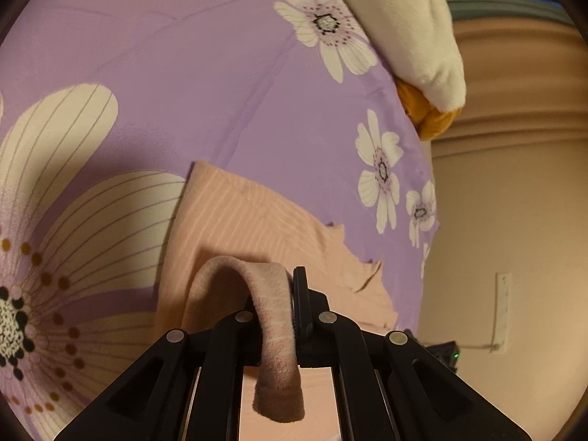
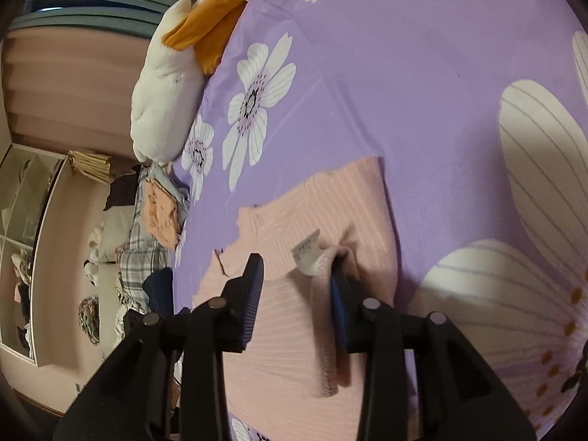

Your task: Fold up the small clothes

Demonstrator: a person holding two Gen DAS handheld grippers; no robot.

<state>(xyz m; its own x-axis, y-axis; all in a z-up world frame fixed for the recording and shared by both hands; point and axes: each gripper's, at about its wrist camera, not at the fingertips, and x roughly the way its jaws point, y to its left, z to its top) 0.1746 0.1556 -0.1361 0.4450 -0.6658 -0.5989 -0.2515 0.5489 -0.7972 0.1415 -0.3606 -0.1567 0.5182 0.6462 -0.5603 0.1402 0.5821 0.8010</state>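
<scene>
pink garment on bedspread (folded over)

A: Where does the garment lie?

B: Flat on the bed cover, near the bed's edge. In the left wrist view its hem band loops up between the fingers of the left gripper.

A: And on the other side?

B: In the right wrist view the right gripper stands over the garment, a fold of the hem draped against its right finger, the left finger apart from it. A label sits just beyond that fold.

A: What lies farther off?

B: A plush toy at the cover's far edge. Past the bed, a pile of clothes, then a shelf unit.
</scene>
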